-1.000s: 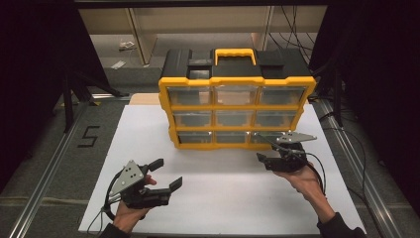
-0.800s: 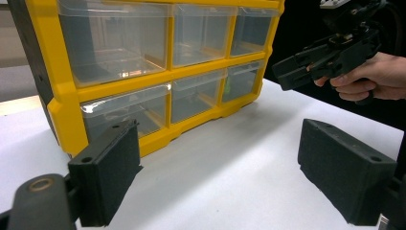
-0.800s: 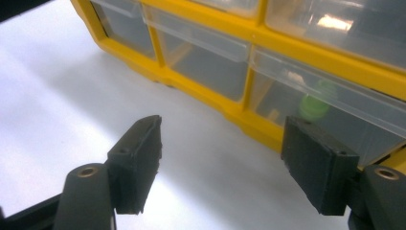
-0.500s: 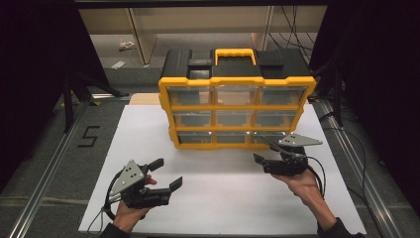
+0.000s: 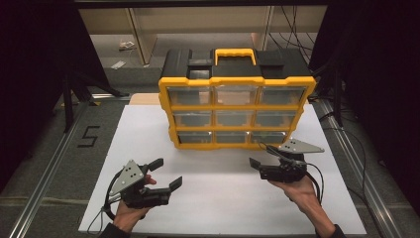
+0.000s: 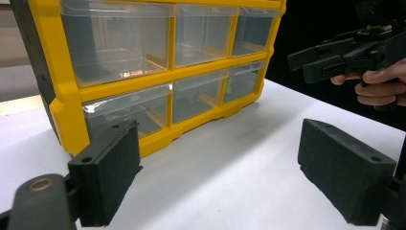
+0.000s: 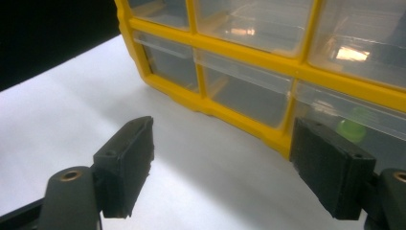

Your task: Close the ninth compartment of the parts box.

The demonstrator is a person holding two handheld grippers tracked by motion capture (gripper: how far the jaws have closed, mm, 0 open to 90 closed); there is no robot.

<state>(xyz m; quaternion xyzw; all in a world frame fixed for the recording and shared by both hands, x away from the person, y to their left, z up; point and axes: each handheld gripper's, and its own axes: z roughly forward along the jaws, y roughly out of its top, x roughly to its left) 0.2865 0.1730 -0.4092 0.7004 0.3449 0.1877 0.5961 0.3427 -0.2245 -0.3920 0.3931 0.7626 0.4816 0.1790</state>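
On the left, the left gripper (image 5: 166, 174) is held low over the white table (image 5: 223, 198), near its front edge and well apart from the yellow drawer cabinet (image 5: 236, 114). Its jaws are spread wide and nothing is held between them; in the left gripper view the cabinet's lower left corner is seen beyond the left pad (image 6: 107, 167), with bare table in the gap.

In the middle, the cabinet is stood upright on the table, three rows of three clear drawers facing the person, all pushed in as far as can be told.

On the right, the right gripper (image 5: 261, 159) is held near the cabinet's lower right corner, apart from it. Its jaws have just been opening and are now wide, with nothing between them. In the right gripper view the bottom right drawer (image 7: 354, 120) is seen just behind the right pad (image 7: 330, 167), and a small green thing (image 7: 350, 128) is made out inside it, too blurred to be named.

The step in hand is judged to be the approach to a bottom-row drawer. For the next move, the right gripper would need to be brought forward to that drawer's front lip and closed on it, so that the drawer can be pulled out while the cabinet is kept from sliding.
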